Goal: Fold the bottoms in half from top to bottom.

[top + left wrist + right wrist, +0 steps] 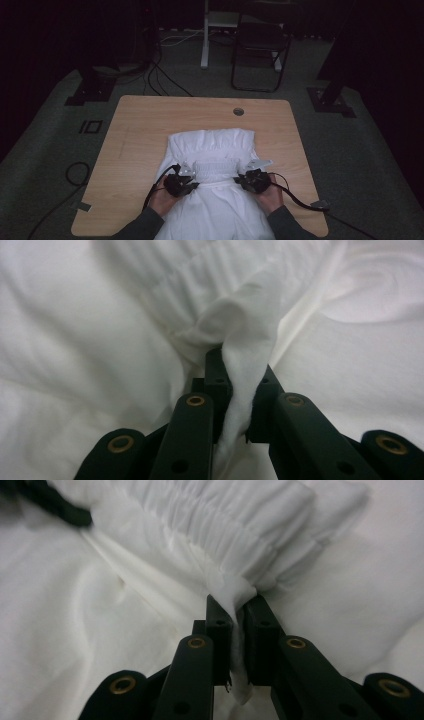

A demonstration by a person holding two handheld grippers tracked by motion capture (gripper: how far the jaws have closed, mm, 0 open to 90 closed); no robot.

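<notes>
Lying lengthwise down the middle of the wooden table (140, 125), the white dress (215, 150) runs from a folded-over upper part near the far side to a skirt that spills over the near edge between the person's forearms; its long axis points away from the person, and the gathered, elasticated band (216, 169) crosses that axis from side to side. Both tongs sit at the two ends of this band, level with each other, so neither hand is nearer to the garment than the other; the left gripper (186, 181) bites the cloth at the band's left end, the right gripper (248, 178) at its right end. In the left gripper view the jaws stand closed on a bunched ridge of the dress fabric (245, 370), which rises between them in a soft peak; in the right gripper view the jaws are likewise clamped, pinching a thin fold at the corner of the shirred band (235, 545), with a scrap of cloth hanging below the pads. The fold in hand looks to turn on this symmetry; since the grips sit on one line square to the dress's length, carrying both hands together along that length, forward or back, should lay the cloth over evenly, while any lag on one side would likely skew the fold line.
</notes>
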